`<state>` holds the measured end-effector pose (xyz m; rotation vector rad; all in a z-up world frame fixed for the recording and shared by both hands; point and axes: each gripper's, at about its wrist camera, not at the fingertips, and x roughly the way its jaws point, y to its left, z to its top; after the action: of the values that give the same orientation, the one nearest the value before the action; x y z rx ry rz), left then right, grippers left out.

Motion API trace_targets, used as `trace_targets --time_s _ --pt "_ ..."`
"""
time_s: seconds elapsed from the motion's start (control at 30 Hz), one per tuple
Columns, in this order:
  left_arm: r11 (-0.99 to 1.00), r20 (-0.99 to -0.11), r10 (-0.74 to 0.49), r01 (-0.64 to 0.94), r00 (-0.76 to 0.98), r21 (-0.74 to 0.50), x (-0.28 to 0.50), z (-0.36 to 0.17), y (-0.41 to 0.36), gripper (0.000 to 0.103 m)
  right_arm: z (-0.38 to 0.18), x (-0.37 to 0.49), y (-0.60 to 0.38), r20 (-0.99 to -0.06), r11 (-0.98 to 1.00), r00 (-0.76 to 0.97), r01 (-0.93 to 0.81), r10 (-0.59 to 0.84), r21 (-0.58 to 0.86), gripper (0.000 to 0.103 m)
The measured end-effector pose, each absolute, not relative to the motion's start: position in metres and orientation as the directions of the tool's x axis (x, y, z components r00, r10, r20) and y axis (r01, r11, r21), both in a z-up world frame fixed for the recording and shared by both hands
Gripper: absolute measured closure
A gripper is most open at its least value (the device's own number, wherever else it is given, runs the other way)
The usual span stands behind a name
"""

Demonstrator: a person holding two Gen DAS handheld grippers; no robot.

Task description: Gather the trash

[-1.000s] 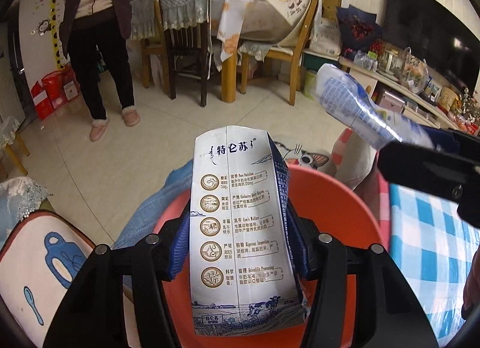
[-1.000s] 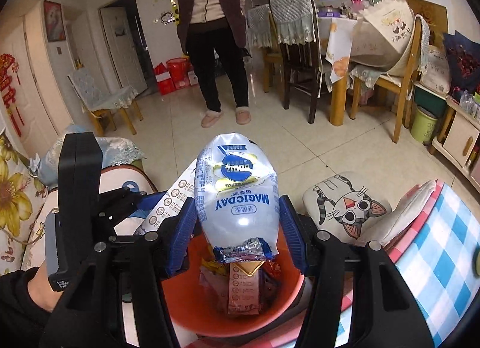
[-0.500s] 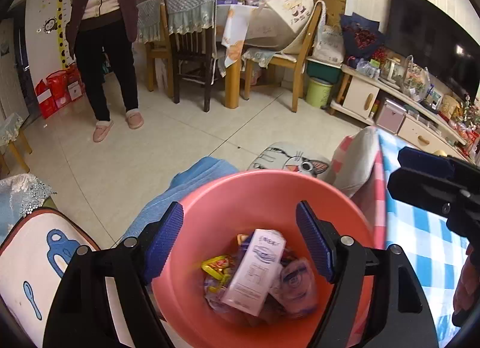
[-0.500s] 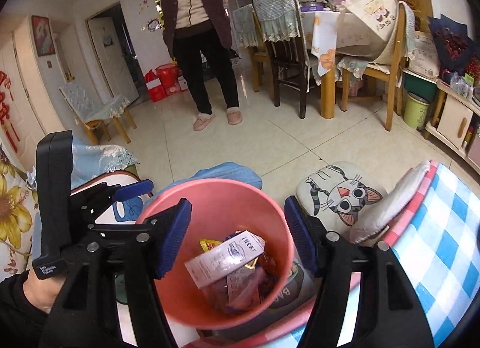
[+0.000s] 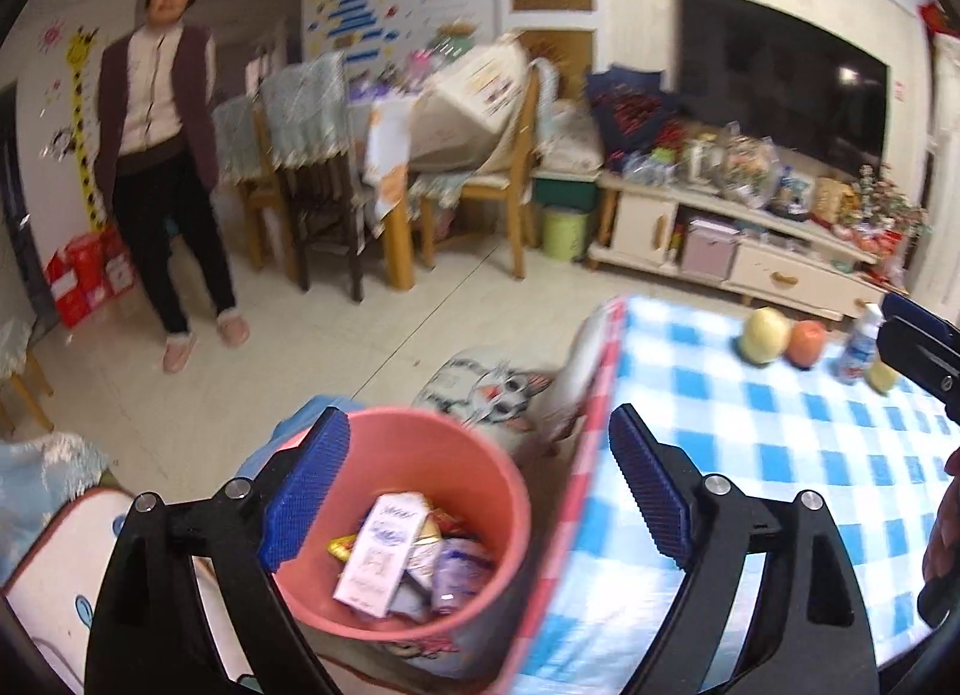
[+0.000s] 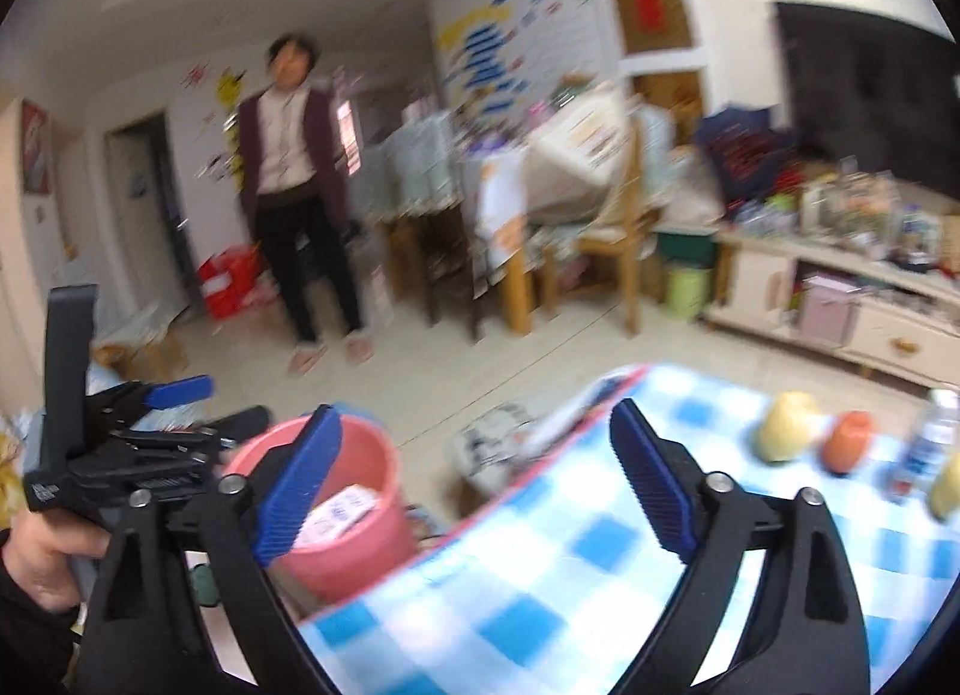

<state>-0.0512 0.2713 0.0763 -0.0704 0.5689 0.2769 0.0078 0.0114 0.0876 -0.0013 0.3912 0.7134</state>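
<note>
Both grippers are seen with jaws opening and nothing between them: the left gripper (image 5: 474, 491) above the pink bin (image 5: 480, 491), where a milk carton (image 5: 384, 551) lies among wrappers, the right gripper (image 6: 474, 479) over the checked tablecloth (image 6: 540, 587).

Black tool (image 5: 480, 491) arms, ribbed blue pads (image 5: 307, 491), seemingly silver screws.

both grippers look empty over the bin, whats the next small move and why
Probably swing the right gripper on toward the small bottle at the table's far edge. Both grippers' jaws are opening with nothing between them, the carton lies in the pink bin, and the bottle looks like the only trash among the fruit.
</note>
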Motion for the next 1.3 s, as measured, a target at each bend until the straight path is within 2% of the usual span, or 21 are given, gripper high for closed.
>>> trace_targets --time_s 0.27,0.63,0.8,1.0,1.1,1.3 --pt "0.991 -0.472 0.129 -0.13 0.872 0.03 -0.059 0.122 0.166 0.011 0.103 -0.025 -0.151 -0.283 0.893 0.848 -0.437 0.448 0.103 0.007" --pt "0.998 -0.452 -0.003 0.034 0.892 0.059 -0.051 0.134 0.041 0.01 0.099 -0.072 -0.261 -0.245 0.954 0.923 -0.295 0.297 0.046 0.007" --pt "0.994 -0.465 -0.047 0.088 0.884 0.067 -0.044 0.123 -0.002 0.01 0.087 -0.084 -0.284 -0.237 0.967 0.938 -0.253 0.254 0.032 0.006" --pt "0.99 -0.477 -0.072 0.123 0.876 0.076 -0.031 0.1 -0.028 0.01 0.061 -0.074 -0.306 -0.244 0.972 0.944 -0.196 0.223 0.129 0.005" --pt "0.989 -0.476 -0.076 0.127 0.876 0.076 -0.018 0.084 -0.032 0.009 0.044 -0.058 -0.303 -0.278 0.972 0.938 -0.168 0.21 0.166 0.004" --pt "0.988 -0.523 -0.073 0.132 0.849 0.076 0.021 0.039 -0.033 0.009 0.008 -0.022 -0.273 -0.367 0.975 0.905 -0.17 0.212 0.145 0.004"
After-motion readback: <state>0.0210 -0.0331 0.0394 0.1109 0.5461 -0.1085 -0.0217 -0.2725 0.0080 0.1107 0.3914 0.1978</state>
